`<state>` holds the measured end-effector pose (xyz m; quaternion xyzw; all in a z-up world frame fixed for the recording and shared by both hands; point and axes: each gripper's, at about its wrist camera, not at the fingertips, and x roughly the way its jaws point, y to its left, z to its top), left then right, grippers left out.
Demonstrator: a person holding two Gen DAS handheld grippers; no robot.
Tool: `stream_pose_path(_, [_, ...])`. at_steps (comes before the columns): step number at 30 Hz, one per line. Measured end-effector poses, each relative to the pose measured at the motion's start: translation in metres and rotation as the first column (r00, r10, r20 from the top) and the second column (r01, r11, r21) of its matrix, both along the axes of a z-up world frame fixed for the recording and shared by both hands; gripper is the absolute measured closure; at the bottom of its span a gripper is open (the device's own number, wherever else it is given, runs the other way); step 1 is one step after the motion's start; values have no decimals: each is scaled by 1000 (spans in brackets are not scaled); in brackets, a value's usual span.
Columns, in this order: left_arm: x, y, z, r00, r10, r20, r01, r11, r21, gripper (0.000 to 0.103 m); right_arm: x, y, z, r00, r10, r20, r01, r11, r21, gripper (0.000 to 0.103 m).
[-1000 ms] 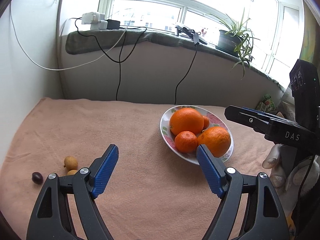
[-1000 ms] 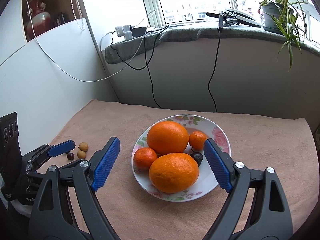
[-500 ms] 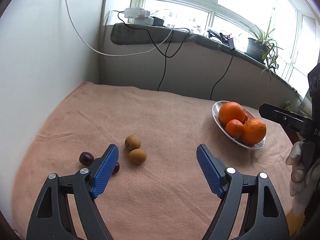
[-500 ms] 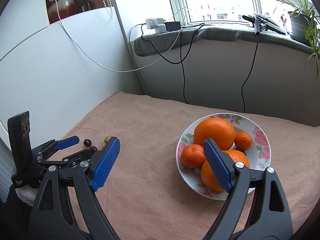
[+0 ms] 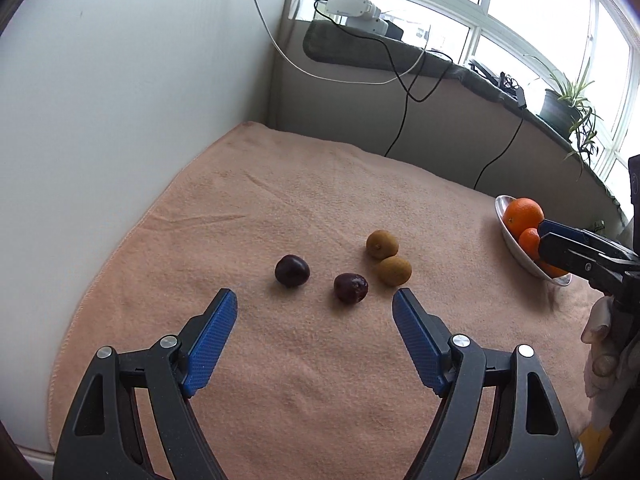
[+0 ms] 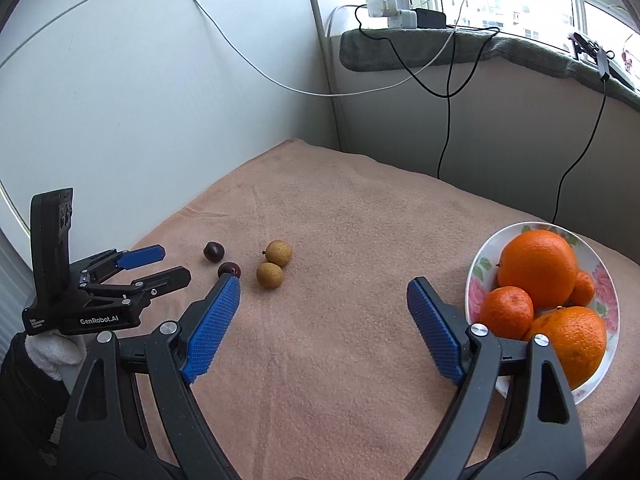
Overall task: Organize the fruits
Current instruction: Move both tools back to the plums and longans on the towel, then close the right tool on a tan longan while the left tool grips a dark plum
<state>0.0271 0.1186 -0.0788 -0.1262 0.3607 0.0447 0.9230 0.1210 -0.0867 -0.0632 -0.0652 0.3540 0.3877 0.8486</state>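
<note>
Two dark red cherries and two tan longans lie on the peach towel. My left gripper is open and empty, just short of the cherries. It also shows in the right wrist view. My right gripper is open and empty, between the small fruits and a floral plate holding several oranges. The plate also shows at the right in the left wrist view.
A white wall borders the towel on the left. A windowsill with chargers and hanging cables runs along the back. A potted plant stands on the sill at right.
Both grippers have swung left, away from the plate. My left gripper has come close to the cherries and longans. Both stay open.
</note>
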Motion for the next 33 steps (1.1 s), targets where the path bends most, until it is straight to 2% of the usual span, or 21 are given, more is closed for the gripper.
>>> stream_pose_path(2, [1,6,-2,1000,8,-1,-8,1000,-9,25,1,8,-4,1000,12,-12,-12,1000,-3,15])
stream_pose_path(3, [1,8,-3,1000,7,-2,-7,1000,-15,30,1,12,-7,1000,18,-16,-18,1000,-7,15])
stream_pose_path(6, [3,14,-4,1000,14,-1,-14,1000,-21,37,3,23,-13,998,37,-42,-37,999,-12,23])
stream_pose_path(9, [6,19,-6,1000,10,-4,-10,999,-33,44,3,35,-20,997,56,-54,-57,998,-26,25])
stream_pose_path(11, [8,21,-7,1000,4,-6,-5,999,-36,50,4,43,-25,995,71,-70,-74,997,-36,37])
stream_pose_path(13, [9,23,-8,1000,-1,-8,1,999,-35,54,5,52,-30,993,83,-82,-87,995,-45,42])
stream_pose_path(15, [12,26,-11,1000,-5,-15,4,999,-47,60,8,59,-35,992,83,-92,-88,995,-56,43])
stream_pose_path(17, [15,28,-13,1000,-8,-20,7,998,-56,64,12,66,-41,989,88,-115,-95,994,-57,50])
stream_pose_path(33, [27,30,-23,998,-25,-49,20,996,-91,66,24,90,-64,983,100,-155,-117,988,-104,62])
